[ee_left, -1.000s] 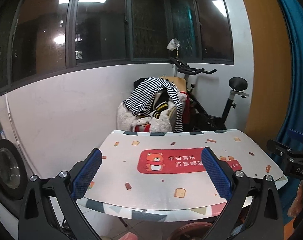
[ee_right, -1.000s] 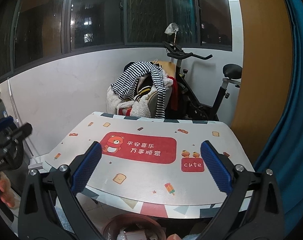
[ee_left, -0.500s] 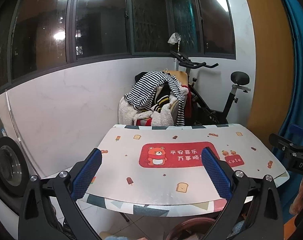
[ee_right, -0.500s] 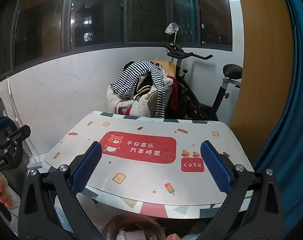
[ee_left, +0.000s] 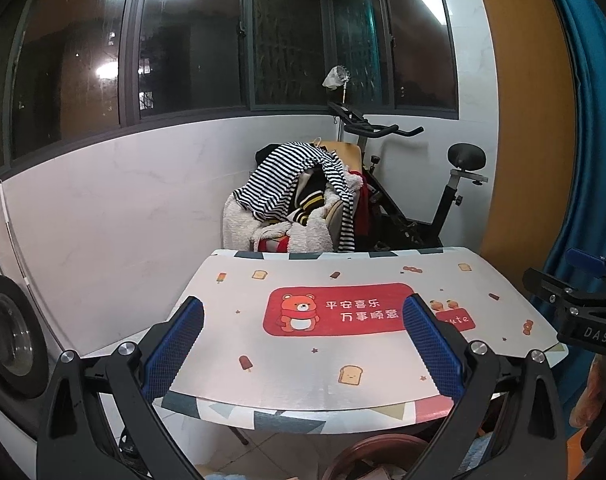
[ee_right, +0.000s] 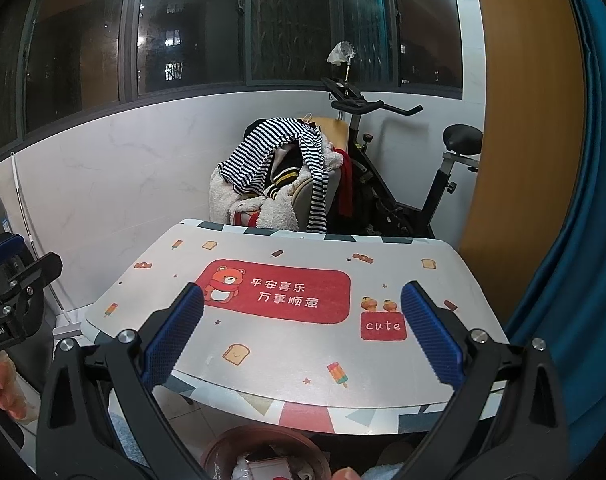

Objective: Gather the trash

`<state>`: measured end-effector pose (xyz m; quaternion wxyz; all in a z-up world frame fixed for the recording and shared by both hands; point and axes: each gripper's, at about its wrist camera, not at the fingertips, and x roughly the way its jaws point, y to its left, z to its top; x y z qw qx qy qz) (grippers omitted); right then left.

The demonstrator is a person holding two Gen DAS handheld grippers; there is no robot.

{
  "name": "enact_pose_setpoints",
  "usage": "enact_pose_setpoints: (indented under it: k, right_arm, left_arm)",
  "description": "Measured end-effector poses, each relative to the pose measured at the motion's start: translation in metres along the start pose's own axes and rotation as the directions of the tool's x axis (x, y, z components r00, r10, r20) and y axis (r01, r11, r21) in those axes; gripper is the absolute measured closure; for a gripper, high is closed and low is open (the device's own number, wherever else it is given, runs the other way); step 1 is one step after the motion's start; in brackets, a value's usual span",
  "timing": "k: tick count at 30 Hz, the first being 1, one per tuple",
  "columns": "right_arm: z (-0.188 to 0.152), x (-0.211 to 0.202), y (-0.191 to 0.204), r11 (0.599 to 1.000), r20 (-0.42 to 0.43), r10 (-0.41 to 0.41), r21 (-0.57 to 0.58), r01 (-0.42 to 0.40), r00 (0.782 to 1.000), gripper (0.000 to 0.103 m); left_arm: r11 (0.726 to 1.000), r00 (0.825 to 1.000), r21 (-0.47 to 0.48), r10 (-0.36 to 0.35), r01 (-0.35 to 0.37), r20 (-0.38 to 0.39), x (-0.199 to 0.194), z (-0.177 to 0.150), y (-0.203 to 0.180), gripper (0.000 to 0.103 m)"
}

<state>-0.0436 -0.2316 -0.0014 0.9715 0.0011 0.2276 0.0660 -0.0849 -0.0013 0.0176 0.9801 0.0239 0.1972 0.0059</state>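
Left gripper (ee_left: 303, 344), raised slightly since before, and right gripper (ee_right: 302, 336) are held spread and empty above the bare table (ee_right: 287, 352); collection appears finished, trash lying in the bin (ee_right: 263, 456).

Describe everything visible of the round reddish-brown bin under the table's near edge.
The round reddish-brown bin sits on the floor just below the near edge of the patterned table, between the right gripper's open arms in its view. Only its upper rim and mouth show; it looks like plastic. Inside lie pale crumpled wrappers and a pinkish box. The left wrist view shows its rim too. Nothing grips it.
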Motion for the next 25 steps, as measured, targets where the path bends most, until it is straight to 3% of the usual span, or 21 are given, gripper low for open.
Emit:
enact_pose_setpoints:
  k: [10,25]
  right_arm:
    - [-0.0006,0.0004,0.0012,1.0,-0.002,-0.005,-0.001,0.005,1.0,0.006]
    - [-0.0049,0.0009,0.0052,1.0,-0.007,-0.006,-0.001,0.006,1.0,0.006]
  left_arm:
    - [0.999,0.999,-0.019,-0.045,0.045,0.0,-0.0014,-0.0003,-0.0005,0.006]
    - [0.999,0.999,-0.019,-0.041,0.041,-0.001,-0.0021,-0.0004,-0.0064,0.006]
